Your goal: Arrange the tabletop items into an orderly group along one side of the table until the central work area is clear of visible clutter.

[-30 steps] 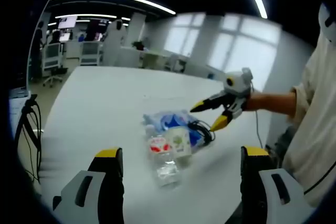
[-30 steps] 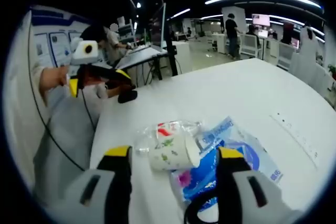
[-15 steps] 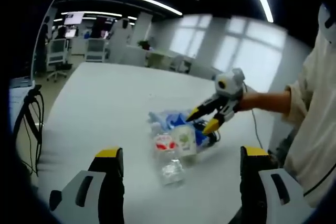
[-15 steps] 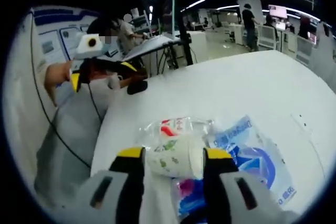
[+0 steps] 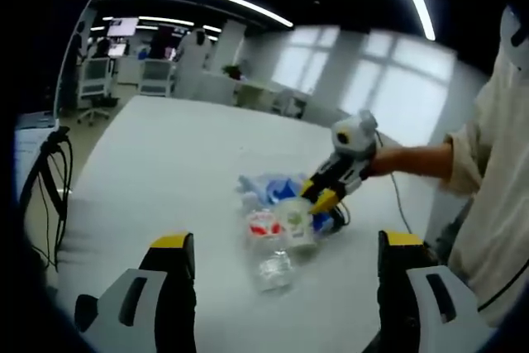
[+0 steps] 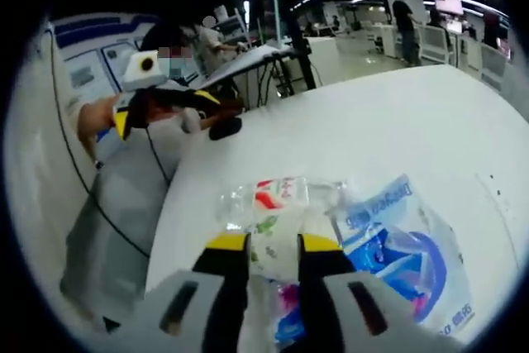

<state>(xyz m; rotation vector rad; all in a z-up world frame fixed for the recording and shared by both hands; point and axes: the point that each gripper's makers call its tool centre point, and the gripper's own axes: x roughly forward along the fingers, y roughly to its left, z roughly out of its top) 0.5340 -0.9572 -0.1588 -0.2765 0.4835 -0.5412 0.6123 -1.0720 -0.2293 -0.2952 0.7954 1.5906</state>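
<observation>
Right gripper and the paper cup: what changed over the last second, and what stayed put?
The right gripper came in from open air onto the pile, and its jaws narrowed around the paper cup until they closed on it. The left gripper stayed open, hovering short of the pile. The clear plastic bottle, the blue bag and the black cable lie as before on the white table.

bright ceiling strips | window glare | soft, edge-warped

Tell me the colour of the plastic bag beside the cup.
Blue and white plastic bag, clearest in the right gripper view.
</observation>
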